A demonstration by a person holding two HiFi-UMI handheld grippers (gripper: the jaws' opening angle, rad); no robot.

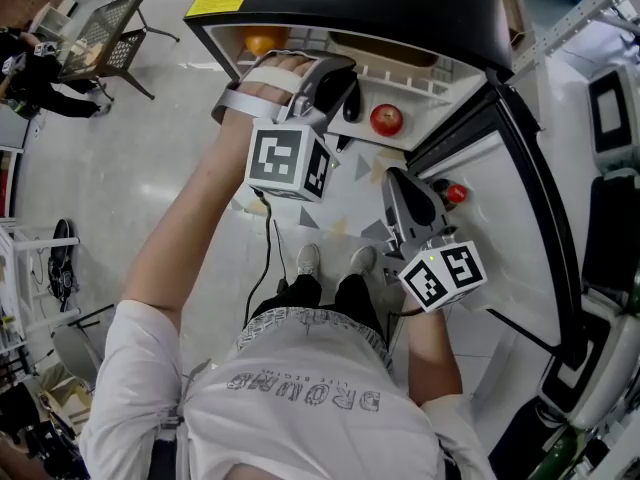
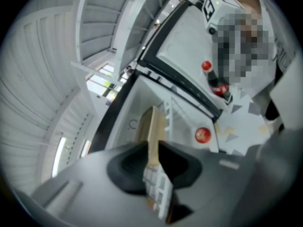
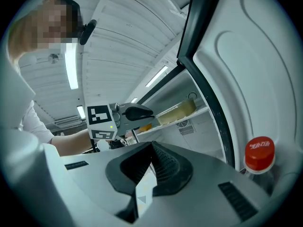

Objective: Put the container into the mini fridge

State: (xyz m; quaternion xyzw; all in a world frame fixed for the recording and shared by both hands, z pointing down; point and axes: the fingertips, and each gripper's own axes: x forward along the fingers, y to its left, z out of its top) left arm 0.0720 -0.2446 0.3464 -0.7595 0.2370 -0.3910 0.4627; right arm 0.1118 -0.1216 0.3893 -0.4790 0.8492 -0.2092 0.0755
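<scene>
The mini fridge [image 1: 400, 3] stands open, its door [image 1: 505, 238] swung to the right. A shallow tan container [image 3: 177, 111] lies flat on the upper shelf [image 3: 199, 111]; in the head view it shows as a tan strip [image 1: 392, 52] under the black top. My left gripper [image 1: 345, 90] reaches into the fridge, its jaws closed on the container's near edge [image 2: 152, 131]. My right gripper [image 1: 393, 178] hangs in front of the door, shut and holding nothing [image 3: 150, 148]. The left gripper [image 3: 147, 111] meets the container's left end in the right gripper view.
A red apple [image 1: 386, 119] lies on the fridge's lower level and an orange [image 1: 262, 40] sits deeper left. A red-capped bottle [image 1: 455, 193] stands in the door rack. A cable [image 1: 270, 258] trails on the floor. Wire chairs [image 1: 105, 33] stand far left, equipment [image 1: 610, 118] at right.
</scene>
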